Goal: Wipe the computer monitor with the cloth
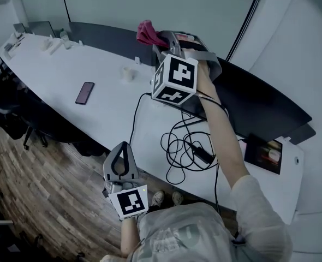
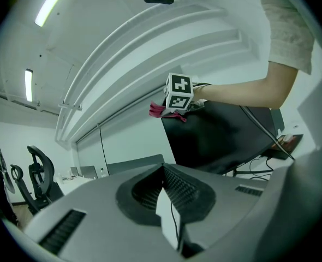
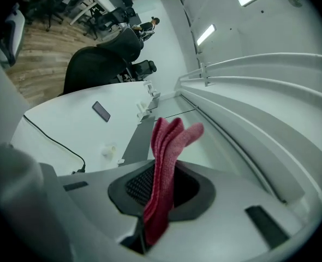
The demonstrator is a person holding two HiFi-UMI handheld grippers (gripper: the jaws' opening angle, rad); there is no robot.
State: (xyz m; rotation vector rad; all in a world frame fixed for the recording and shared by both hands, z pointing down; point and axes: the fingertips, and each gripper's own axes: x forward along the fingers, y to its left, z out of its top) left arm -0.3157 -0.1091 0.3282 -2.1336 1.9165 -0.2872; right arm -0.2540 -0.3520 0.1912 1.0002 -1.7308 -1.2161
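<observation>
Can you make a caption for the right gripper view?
Right gripper clamps a red cloth, white desk and phone beyond.

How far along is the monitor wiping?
Done: the cloth is picked up, clamped in the right hand-held gripper. In hand: it is held at the top edge of the monitor. To do: the wiping itself. The left hand-held gripper is shut, empty.
</observation>
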